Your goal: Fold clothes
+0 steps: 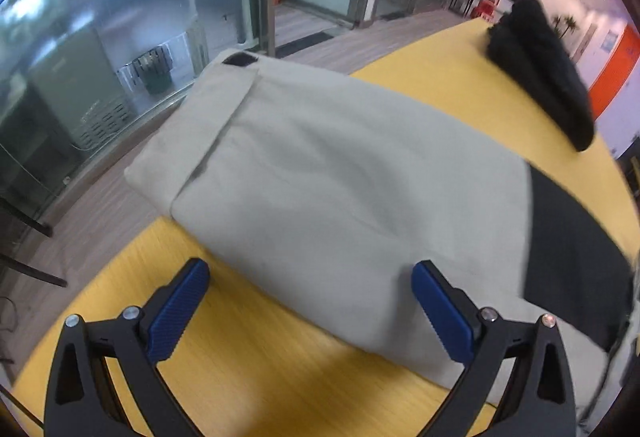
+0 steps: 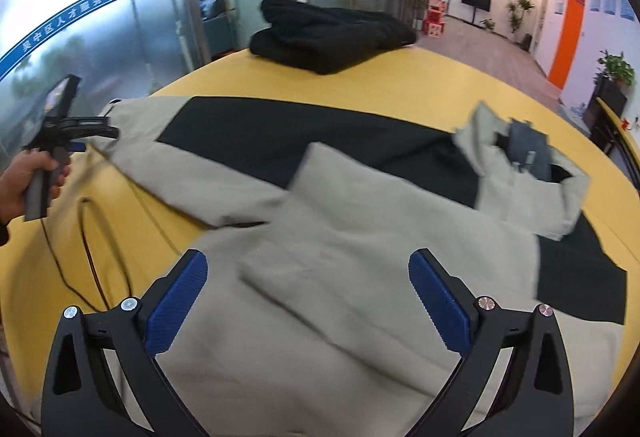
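A beige and black garment (image 2: 352, 237) lies spread on the yellow table (image 2: 420, 77), with its collar (image 2: 524, 173) at the right and one sleeve folded across the body. In the left wrist view its beige lower part (image 1: 320, 189) lies flat, reaching the table's far left edge. My left gripper (image 1: 310, 301) is open and empty, just above the garment's near edge. It also shows in the right wrist view (image 2: 80, 135), held by a hand at the garment's left end. My right gripper (image 2: 308, 297) is open and empty over the beige fabric.
A folded black garment (image 2: 328, 33) sits at the table's far edge; it also shows in the left wrist view (image 1: 544, 73). A cable (image 2: 84, 237) trails across the table at the left. Glass walls and a corridor lie beyond the table.
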{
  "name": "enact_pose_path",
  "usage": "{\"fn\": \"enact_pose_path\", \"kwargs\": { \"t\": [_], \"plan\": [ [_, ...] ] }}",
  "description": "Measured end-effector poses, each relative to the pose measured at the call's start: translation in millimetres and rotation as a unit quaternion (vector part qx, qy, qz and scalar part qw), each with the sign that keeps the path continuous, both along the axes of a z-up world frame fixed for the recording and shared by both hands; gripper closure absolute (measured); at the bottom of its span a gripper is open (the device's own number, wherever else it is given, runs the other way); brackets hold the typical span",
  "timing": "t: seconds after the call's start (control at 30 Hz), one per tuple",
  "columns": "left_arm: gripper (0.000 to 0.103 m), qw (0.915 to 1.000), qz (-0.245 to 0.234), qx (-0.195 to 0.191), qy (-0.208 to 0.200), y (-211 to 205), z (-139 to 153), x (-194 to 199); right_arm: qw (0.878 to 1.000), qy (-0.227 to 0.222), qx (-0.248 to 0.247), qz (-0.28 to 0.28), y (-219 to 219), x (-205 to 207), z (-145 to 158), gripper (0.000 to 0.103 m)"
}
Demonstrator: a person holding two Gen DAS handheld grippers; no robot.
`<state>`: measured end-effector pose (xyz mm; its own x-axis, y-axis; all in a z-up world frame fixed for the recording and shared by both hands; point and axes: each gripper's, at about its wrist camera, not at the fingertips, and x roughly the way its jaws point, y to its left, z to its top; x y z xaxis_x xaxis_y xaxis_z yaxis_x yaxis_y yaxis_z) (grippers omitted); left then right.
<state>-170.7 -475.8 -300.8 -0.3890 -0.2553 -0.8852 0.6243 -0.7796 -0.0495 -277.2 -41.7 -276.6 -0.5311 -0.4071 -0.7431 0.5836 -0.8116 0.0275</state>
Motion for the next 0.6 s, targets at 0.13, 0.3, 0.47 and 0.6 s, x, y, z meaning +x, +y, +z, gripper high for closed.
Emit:
{"fn": "enact_pose_path", "kwargs": {
  "t": [0.13,0.3,0.47,0.6],
  "plan": [
    [0.000,0.9999,0.008,-0.013,-0.001,-13,-2,-2,1.000,-0.004,-0.003,0.001,-12,8,-1,0.001],
    [0.061,0.9990,0.019,-0.010,0.039,-19,10,0,1.000,-0.015,-0.008,-0.013,-9,11,-2,0.001],
    [0.099,0.9964,0.021,0.036,0.073,-32,23,7,0.999,-0.020,-0.016,-0.028,4,12,-3,0.001],
    [0.100,0.9868,-0.016,0.046,0.154,-4,70,12,0.999,-0.012,-0.030,-0.042,25,17,5,0.002]
  ]
}}
